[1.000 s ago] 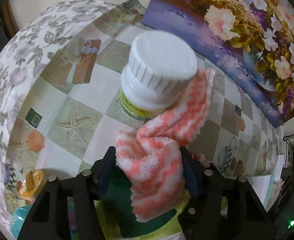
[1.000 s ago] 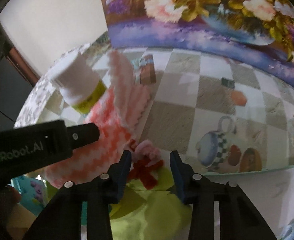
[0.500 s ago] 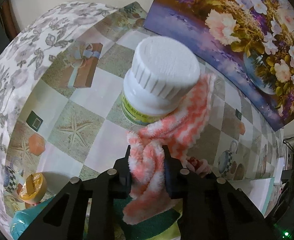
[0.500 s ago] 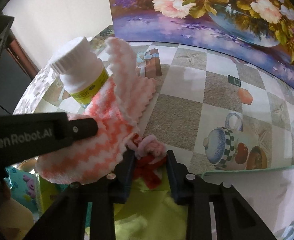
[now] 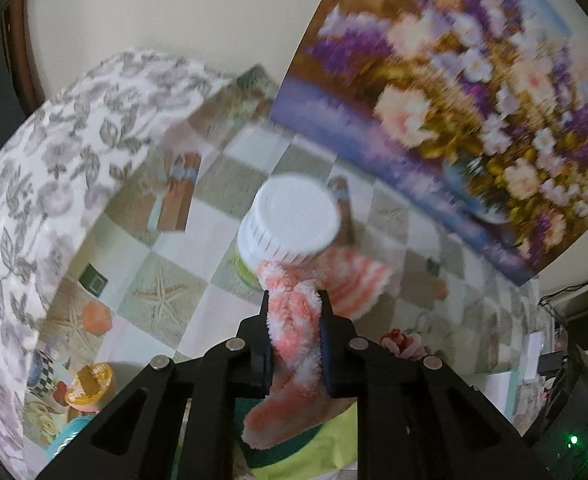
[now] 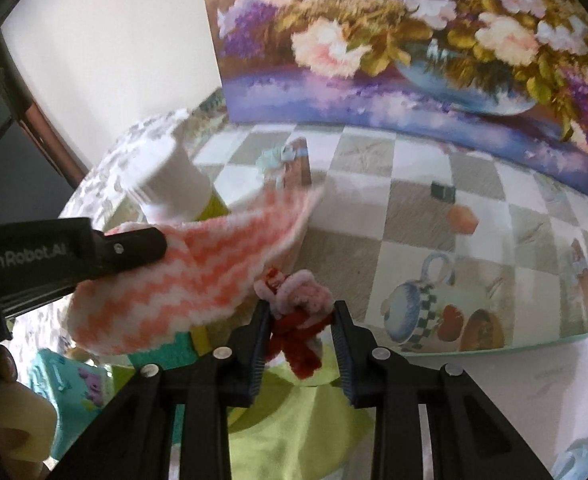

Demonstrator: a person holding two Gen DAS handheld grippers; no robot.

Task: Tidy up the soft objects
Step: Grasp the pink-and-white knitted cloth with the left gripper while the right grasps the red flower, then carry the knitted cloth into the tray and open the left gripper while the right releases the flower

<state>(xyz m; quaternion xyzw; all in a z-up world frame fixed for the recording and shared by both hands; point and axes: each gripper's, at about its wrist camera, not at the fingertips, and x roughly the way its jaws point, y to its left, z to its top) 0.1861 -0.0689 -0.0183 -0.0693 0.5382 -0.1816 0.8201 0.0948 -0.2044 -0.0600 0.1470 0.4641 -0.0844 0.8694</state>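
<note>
A fluffy pink-and-white zigzag cloth (image 5: 294, 336) hangs between the pads of my left gripper (image 5: 294, 299), whose jaws are closing and press on it. Its far end still drapes against a white-capped bottle (image 5: 294, 216) standing on the checked tablecloth (image 5: 142, 292). In the right wrist view the same cloth (image 6: 198, 280) stretches from the left gripper's finger (image 6: 134, 246) toward the bottle (image 6: 174, 184). My right gripper (image 6: 301, 309) is shut on a small fuzzy pink-and-red toy (image 6: 299, 300), held above the table; that toy (image 5: 397, 340) also shows in the left wrist view.
A flower painting (image 6: 413, 40) leans on the wall behind the table. A yellow-green cloth (image 6: 294, 420) and a dark green cloth (image 5: 278, 448) lie below the grippers. A teal box (image 6: 74, 380) and an orange-lidded jar (image 5: 90, 380) sit at the left. A hand (image 6: 6, 420) shows at lower left.
The left jaws closed onto the pink-and-white cloth and rose, pulling it up beside the bottle. The right jaws narrowed onto the fuzzy toy and lifted it off the yellow-green cloth.
</note>
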